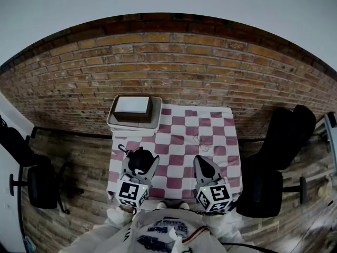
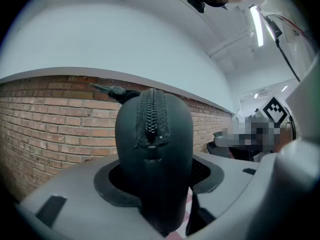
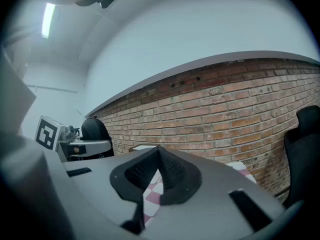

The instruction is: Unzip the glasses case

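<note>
A black zipped glasses case [image 1: 140,160] stands up between the jaws of my left gripper [image 1: 140,165], which is shut on it above the near left part of the checked table [image 1: 179,141]. In the left gripper view the case [image 2: 154,134] fills the middle with its zipper [image 2: 151,115] facing the camera and running over the top. A dark clip [image 2: 112,90] sticks out behind it. My right gripper [image 1: 202,163] hovers over the near right part of the table, shut with nothing in it. Its pads [image 3: 172,171] meet in a ridge in the right gripper view, where the case [image 3: 95,129] shows at the left.
A white tray [image 1: 112,124] holding a brown box with a white top [image 1: 132,107] sits at the table's far left corner. A small pale thing [image 1: 202,141] lies mid-cloth. Black chairs stand to the right [image 1: 281,141] and left [image 1: 41,186]. A brick wall [image 1: 174,62] lies beyond.
</note>
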{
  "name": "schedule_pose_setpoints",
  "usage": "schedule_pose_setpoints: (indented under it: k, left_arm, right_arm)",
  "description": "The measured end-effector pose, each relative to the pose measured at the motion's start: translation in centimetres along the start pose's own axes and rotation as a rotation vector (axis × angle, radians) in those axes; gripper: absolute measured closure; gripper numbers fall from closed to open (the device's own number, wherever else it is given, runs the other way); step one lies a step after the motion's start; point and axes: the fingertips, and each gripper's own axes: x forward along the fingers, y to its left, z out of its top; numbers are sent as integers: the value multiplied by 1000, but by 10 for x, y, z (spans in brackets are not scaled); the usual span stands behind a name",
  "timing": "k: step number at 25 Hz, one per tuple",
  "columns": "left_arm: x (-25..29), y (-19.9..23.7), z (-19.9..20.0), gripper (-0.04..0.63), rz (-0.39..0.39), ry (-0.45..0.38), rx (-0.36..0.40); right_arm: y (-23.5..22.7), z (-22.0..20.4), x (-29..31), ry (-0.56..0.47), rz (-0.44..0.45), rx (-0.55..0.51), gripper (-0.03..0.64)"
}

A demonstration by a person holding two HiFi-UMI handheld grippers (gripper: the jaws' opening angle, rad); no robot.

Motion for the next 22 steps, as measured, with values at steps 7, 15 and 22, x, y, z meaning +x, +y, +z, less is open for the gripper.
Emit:
schedule_pose_setpoints:
  k: [7,15,22]
  left_arm:
    - [-17,1,-1,342,-28,-13,32]
    - [-37,5,-5,342,-56,-26,5]
    - [-40,0,0,342,-85,-37,-16]
  right_arm:
    - [17,-5,-6,-1,-24,-5,604]
    - [34,-10,-19,-11,-58,-10,604]
    - [45,-12,-24,-9,-39,15,603]
